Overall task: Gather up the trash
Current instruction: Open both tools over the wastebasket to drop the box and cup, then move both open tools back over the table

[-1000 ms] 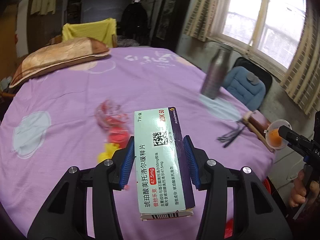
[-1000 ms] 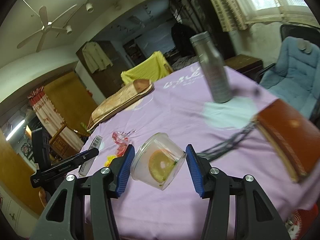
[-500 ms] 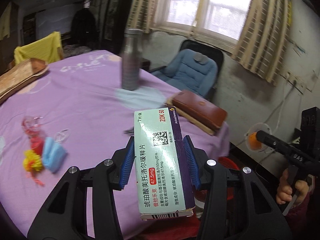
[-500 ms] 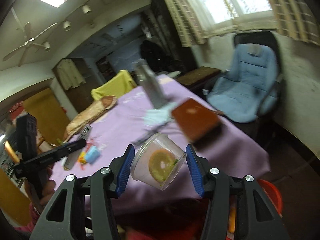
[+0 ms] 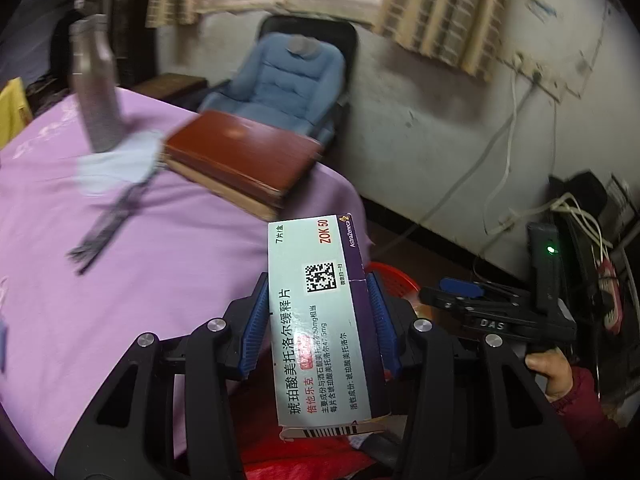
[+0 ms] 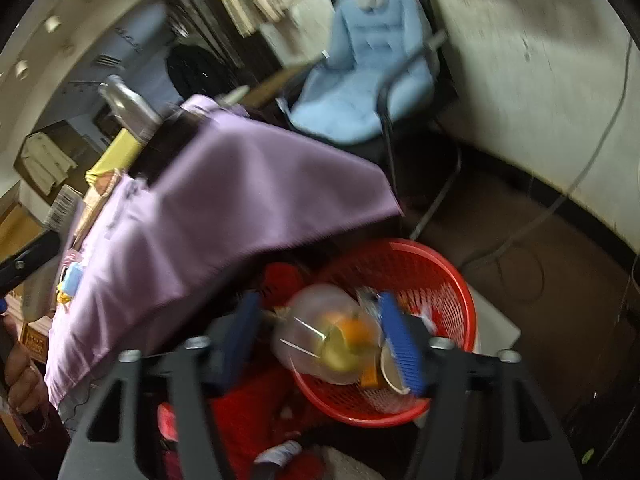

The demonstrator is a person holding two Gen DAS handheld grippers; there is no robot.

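My left gripper (image 5: 318,326) is shut on a pale green medicine box (image 5: 320,320) with Chinese print, held upright above the purple table's (image 5: 132,264) right edge. My right gripper (image 6: 326,338) holds a clear plastic cup (image 6: 324,336) with an orange slice inside, right above a red mesh waste basket (image 6: 424,276) on the floor. The cup looks blurred and its jaws stand wider than the cup, so the grip is unclear. The basket's rim (image 5: 390,274) shows behind the box in the left wrist view, and the right gripper's body (image 5: 496,312) is at the right.
A brown book (image 5: 240,156), a steel bottle (image 5: 96,84) and a dark tassel (image 5: 108,220) lie on the table. A blue padded chair (image 5: 288,76) stands by the wall. Cables (image 5: 504,168) hang on the wall. The purple cloth (image 6: 224,208) drapes beside the basket.
Both grippers swung right off the table toward the floor. The right gripper dropped over the red basket with the cup; its jaws look wider now. The left still holds the box.
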